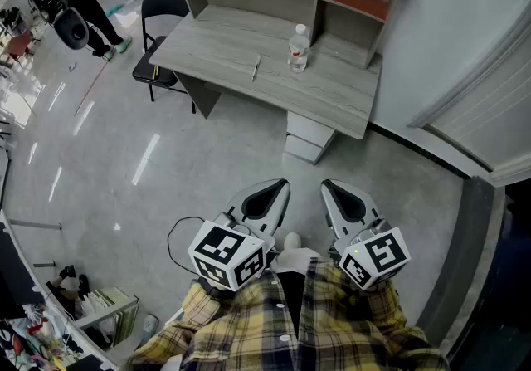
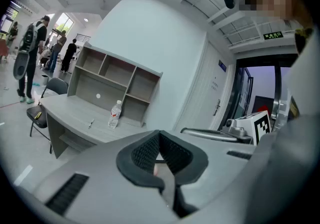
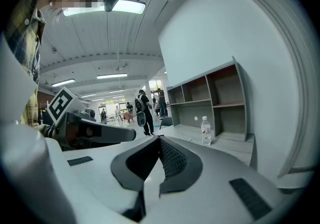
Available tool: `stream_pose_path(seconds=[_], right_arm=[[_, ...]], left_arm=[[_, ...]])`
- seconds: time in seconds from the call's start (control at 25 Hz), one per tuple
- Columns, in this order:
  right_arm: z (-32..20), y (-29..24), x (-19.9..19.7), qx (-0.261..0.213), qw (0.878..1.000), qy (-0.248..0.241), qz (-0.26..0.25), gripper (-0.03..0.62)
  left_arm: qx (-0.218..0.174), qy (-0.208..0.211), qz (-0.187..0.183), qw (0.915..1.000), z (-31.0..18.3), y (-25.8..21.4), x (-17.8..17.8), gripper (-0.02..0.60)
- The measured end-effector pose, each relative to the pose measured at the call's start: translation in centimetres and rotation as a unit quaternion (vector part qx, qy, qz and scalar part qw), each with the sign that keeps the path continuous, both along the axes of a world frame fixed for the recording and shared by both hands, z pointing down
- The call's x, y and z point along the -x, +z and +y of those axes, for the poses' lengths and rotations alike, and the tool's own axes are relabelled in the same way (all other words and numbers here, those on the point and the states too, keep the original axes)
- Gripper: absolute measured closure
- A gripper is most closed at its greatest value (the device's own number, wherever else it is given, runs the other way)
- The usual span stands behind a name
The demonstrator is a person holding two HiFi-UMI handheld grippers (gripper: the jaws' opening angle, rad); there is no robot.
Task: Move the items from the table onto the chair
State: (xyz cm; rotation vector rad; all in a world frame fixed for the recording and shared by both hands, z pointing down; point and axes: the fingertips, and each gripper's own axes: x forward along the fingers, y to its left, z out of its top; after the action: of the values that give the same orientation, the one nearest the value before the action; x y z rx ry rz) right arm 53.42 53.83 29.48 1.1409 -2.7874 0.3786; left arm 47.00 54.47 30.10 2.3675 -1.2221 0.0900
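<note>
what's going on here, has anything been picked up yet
Nothing has been picked up. A person in a plaid shirt stands back from the desk, holding the left gripper and right gripper close to the body. Both are shut and empty. The water bottle stands upright on the desk, and a thin pen-like item lies beside it. The black chair stands at the desk's far left end.

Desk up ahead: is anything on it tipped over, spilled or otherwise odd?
Nothing stands out. The water bottle stands upright and capped on the desk. A slim pen-like thing lies flat beside it, not touching, and no spill shows. The black chair sits at the desk's end.
</note>
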Motion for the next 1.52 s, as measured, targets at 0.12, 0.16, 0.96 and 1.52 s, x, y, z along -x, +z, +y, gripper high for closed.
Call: stream_pose_path(seconds=[0.12, 0.16, 0.96, 1.52], right_arm=[[-0.4, 0.0, 0.0, 0.001, 1.000, 0.000, -0.001, 0.577], [-0.4, 0.0, 0.0, 0.001, 1.000, 0.000, -0.002, 0.577], [-1.7, 1.4, -0.1, 0.015, 0.999, -0.043, -0.008, 0.577], [-11.4, 3.5, 10.3, 0.040, 0.999, -0.028, 0.001, 0.577]], left_arm=[[-0.001, -0.004, -0.001, 1.0000, -0.4, -0.1, 0.2, 0.577], [-0.001, -0.005, -0.001, 1.0000, -0.5, -0.2, 0.3, 0.577], [0.005, -0.076, -0.002, 0.9971, -1.3, 0.7, 1.6, 0.577], [0.015, -0.076, 0.005, 0.9970, -11.7, 2.6, 13.3, 0.577]])
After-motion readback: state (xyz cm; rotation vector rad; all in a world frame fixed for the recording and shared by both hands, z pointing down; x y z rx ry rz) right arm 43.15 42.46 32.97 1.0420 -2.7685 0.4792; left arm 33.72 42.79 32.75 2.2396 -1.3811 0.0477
